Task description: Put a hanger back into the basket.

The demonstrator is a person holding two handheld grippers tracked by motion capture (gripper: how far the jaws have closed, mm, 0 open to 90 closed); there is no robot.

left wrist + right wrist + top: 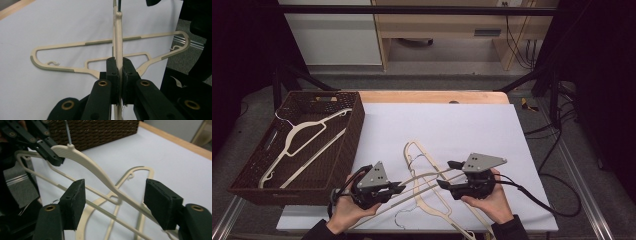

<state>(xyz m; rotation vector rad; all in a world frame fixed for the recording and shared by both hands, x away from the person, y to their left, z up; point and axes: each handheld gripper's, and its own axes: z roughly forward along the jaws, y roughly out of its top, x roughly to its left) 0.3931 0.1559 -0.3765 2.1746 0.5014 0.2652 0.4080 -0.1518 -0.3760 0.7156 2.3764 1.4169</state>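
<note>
Hanger (118, 32) near its neck sits clamped between the closed jaws of the left gripper (119, 77), lifted above a second hanger (100, 43) lying flat. Right gripper (115, 202) stands open, its pads either side of the held hanger's arm without pressing it.

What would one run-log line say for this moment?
left hand-held gripper: shut on raised hanger | right hand-held gripper: open around it | second hanger: flat on sheet | basket: holds another
</note>
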